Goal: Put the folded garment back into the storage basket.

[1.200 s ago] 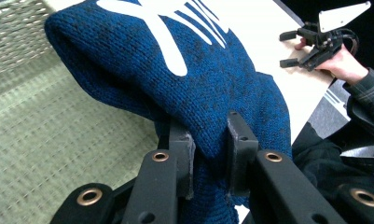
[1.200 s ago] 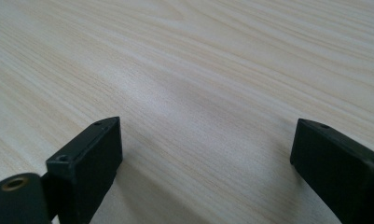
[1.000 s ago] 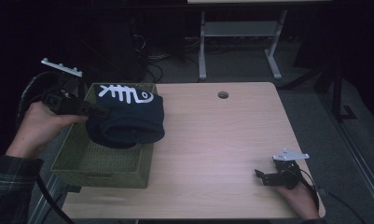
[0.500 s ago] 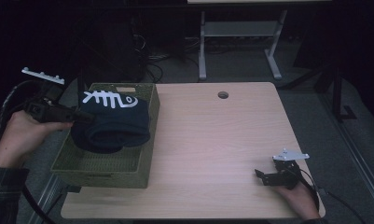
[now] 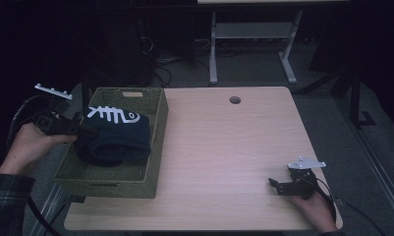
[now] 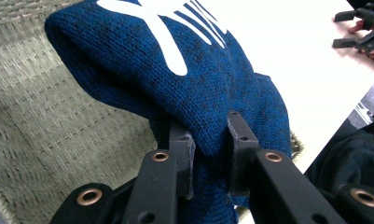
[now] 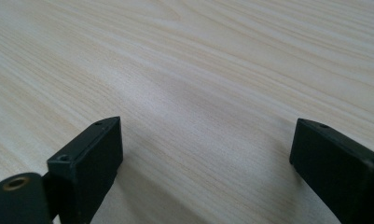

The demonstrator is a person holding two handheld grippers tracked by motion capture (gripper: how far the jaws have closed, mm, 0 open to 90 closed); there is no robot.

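The left gripper is clenched on a fold of a dark blue knitted garment with a white fish-bone print, which hangs partly inside the woven green basket. Its far side sits close to the basket's right wall, so it may drape over the rim if let go now. The right gripper rests with jaws spread wide above the bare wooden table. Compared with a second ago, the garment has come left and lower into the basket
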